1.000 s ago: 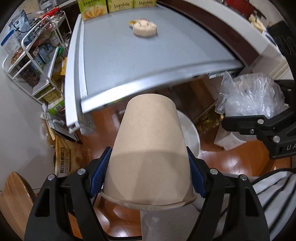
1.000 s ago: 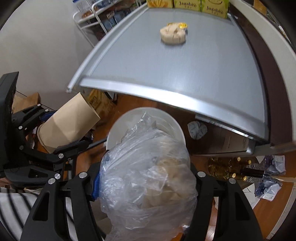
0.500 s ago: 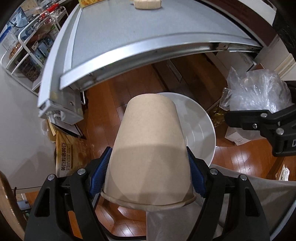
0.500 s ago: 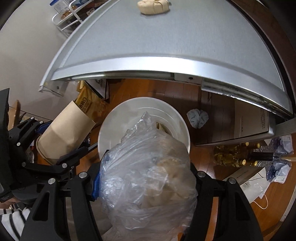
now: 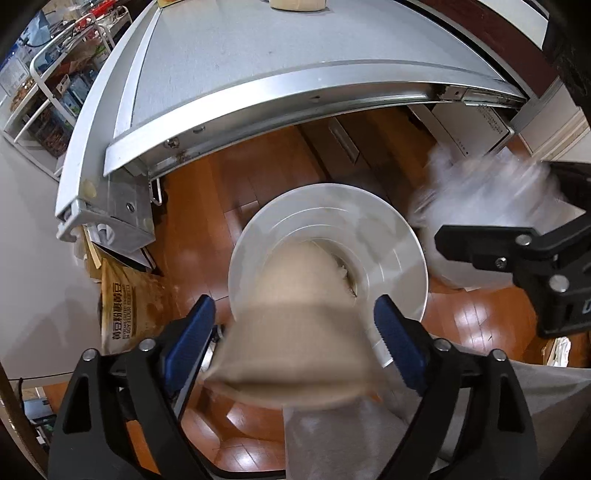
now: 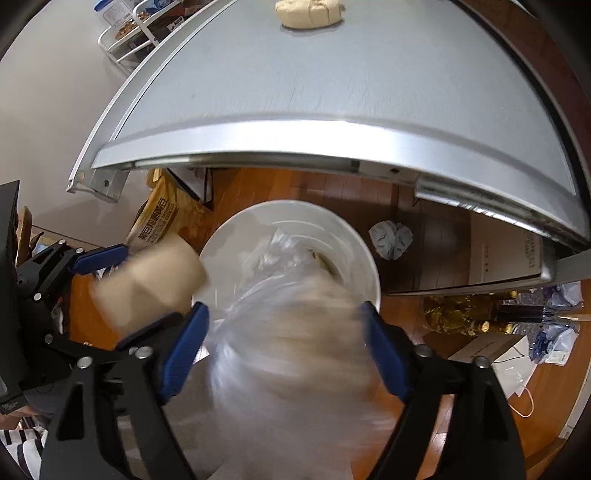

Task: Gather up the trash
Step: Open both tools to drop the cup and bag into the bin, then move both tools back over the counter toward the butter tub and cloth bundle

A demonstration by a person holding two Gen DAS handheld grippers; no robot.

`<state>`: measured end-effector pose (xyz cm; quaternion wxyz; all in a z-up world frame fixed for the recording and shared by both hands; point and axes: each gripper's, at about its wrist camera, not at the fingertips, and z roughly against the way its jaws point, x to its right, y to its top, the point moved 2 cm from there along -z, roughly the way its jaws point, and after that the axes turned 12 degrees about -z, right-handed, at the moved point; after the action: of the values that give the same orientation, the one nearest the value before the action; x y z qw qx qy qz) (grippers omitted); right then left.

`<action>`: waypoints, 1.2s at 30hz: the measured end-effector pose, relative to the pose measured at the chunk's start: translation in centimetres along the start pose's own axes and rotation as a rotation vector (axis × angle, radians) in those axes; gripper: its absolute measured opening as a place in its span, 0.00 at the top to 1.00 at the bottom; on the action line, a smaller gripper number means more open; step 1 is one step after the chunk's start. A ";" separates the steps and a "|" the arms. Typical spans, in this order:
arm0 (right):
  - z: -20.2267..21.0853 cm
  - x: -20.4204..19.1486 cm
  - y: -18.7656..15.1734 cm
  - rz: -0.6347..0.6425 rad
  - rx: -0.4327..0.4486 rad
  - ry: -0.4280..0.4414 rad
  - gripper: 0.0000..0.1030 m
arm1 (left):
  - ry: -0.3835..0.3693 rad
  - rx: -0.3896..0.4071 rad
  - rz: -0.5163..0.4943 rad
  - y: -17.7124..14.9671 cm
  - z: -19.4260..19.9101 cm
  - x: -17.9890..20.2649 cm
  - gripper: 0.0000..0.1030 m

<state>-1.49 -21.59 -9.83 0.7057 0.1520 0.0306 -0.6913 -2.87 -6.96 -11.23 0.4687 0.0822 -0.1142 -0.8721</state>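
Wood flooring and a cluttered kitchen corner sat under a grey metal-edged table [image 6: 332,92], and both your tools were right over the white bin [image 5: 402,236].

Your left gripper [image 5: 295,332] had its blue pads spread wider than the brown paper cup [image 5: 295,328], so it looked let go rather than clamped; the cup was smeared with motion blur and pointed base-first at the bin mouth. Your right gripper [image 6: 284,332] was the same story: pads apart, with the clear plastic bag [image 6: 291,354] of scraps blurred between them and hanging over the bin opening. In the left view that bag sat just beside the bin's right rim.

So I'd call this the drop step, both pieces of trash released over the bin at once. Next you'd probably want to check both actually landed inside, then go back for more: a beige lump [image 6: 310,13] was sitting on the far end of the table, and a crumpled grey wad [image 6: 391,236] lay on the floor just right of the bin.

Writing-wise, not much. A brown sack [image 5: 125,314] on the floor left of the bin had bold East Asian characters plus a small Latin line, too tiny for me to read. The white box under the table had print too, also illegible.
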 end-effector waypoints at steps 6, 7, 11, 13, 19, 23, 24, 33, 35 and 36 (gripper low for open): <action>0.3 0.2 0.5 -0.008 0.010 0.005 0.20 | -0.010 -0.009 -0.001 0.0 0.0 -0.1 0.13; 0.4 0.2 0.6 -0.011 0.010 0.006 0.20 | -0.015 -0.010 0.000 0.1 -0.1 -0.1 0.13; 0.5 0.3 0.6 -0.016 0.013 0.006 0.20 | -0.007 -0.015 -0.007 -0.1 -0.2 -0.1 0.13; 0.6 0.4 0.6 -0.020 0.016 0.006 0.20 | -0.006 -0.016 -0.009 -0.1 -0.2 0.0 0.13; 1.4 0.4 0.5 -0.025 0.017 0.013 0.20 | -0.004 -0.016 -0.011 -0.1 -0.1 0.1 0.13; 4.3 -0.5 0.2 0.032 0.075 0.016 0.20 | 0.011 0.014 -0.010 -0.3 1.7 0.0 0.13; 5.4 -1.0 0.3 0.058 0.104 0.010 0.20 | 0.015 0.024 -0.007 -0.3 2.2 0.0 0.13; 9.8 -3.5 7.9 0.119 0.352 -0.083 0.16 | 0.139 0.169 0.053 1.9 8.6 -2.5 0.13; 8.7 -3.8 10.7 0.096 0.358 -0.087 0.16 | 0.161 0.195 0.074 2.9 9.4 -3.6 0.13; 7.8 -3.9 12.3 0.082 0.348 -0.084 0.16 | 0.167 0.208 0.085 3.4 9.7 -4.1 0.13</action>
<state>9.16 -19.84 0.73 0.6971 0.2441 -0.1254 -0.6624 -0.31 -4.14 -0.80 0.5020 0.1978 -0.1681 -0.8250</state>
